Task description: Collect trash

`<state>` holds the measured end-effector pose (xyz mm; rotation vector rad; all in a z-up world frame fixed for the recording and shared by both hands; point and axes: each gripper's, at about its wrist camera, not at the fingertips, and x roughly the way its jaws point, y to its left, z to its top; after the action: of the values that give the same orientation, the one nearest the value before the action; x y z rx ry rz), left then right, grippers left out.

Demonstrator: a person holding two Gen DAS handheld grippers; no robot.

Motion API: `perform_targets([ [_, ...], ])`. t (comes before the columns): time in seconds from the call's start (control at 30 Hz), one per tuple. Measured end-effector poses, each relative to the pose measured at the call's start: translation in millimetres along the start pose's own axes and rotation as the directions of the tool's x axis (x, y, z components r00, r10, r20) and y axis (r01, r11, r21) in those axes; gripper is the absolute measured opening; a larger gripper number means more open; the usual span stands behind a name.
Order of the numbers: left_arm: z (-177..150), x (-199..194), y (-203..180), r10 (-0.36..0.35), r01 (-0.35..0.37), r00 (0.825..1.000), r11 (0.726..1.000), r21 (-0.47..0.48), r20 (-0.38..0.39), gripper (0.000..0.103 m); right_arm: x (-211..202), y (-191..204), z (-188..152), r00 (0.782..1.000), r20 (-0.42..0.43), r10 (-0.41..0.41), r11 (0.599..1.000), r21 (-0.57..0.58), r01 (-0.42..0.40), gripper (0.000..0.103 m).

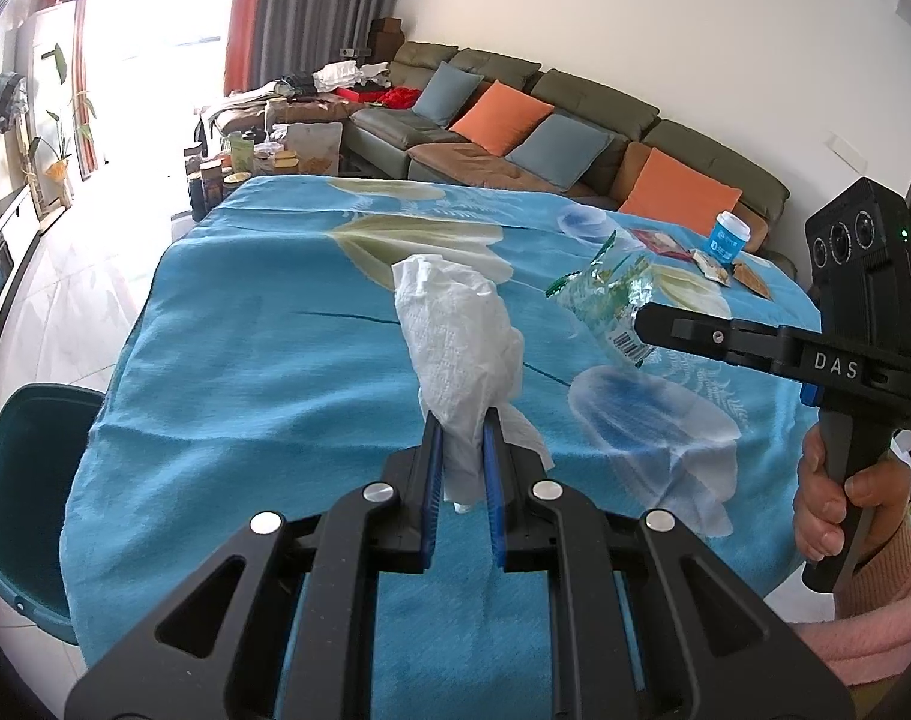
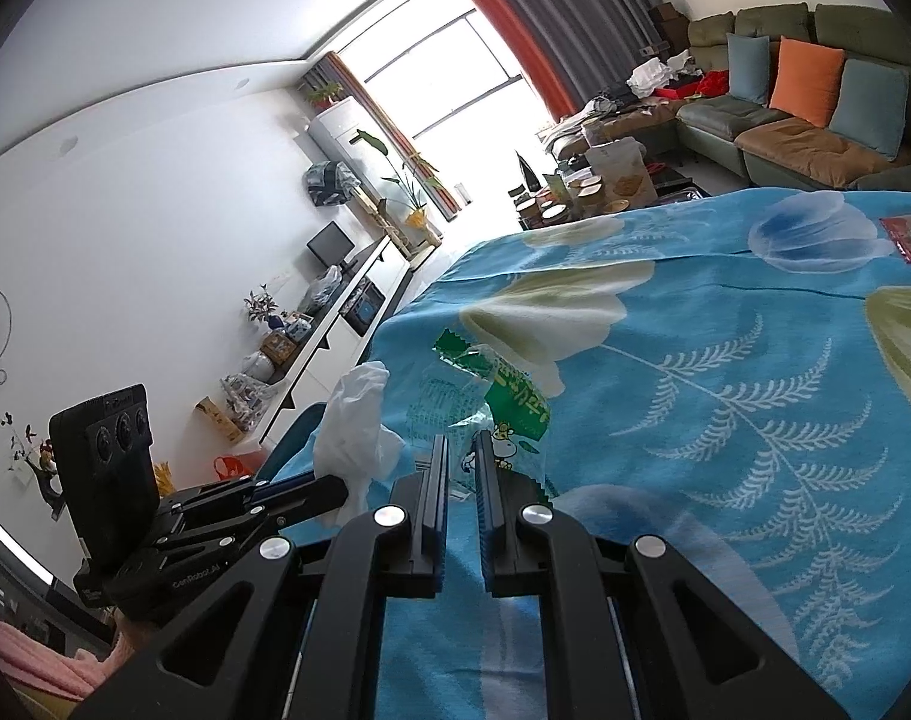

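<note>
A crumpled white tissue stands upright, pinched at its base. A crinkled clear-and-green wrapper hangs above the blue cloth.

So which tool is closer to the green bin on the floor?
Left. The left tool, holding the tissue, is beside the bin. The right tool, holding the wrapper, is farther across the table.
</note>
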<state>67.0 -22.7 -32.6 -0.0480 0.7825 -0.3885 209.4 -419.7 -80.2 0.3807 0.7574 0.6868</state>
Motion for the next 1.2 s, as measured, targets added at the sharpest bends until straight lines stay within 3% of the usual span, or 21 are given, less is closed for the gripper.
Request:
perform_targets([
  [1.2, -11.8, -20.7, 13.0, 0.047, -0.046, 0.999, 0.999, -0.028, 0.027, 0.013, 21.8, 22.5, -4.0, 0.998, -0.033, 0.055, 0.998, -0.034, -0.056, 0.007],
])
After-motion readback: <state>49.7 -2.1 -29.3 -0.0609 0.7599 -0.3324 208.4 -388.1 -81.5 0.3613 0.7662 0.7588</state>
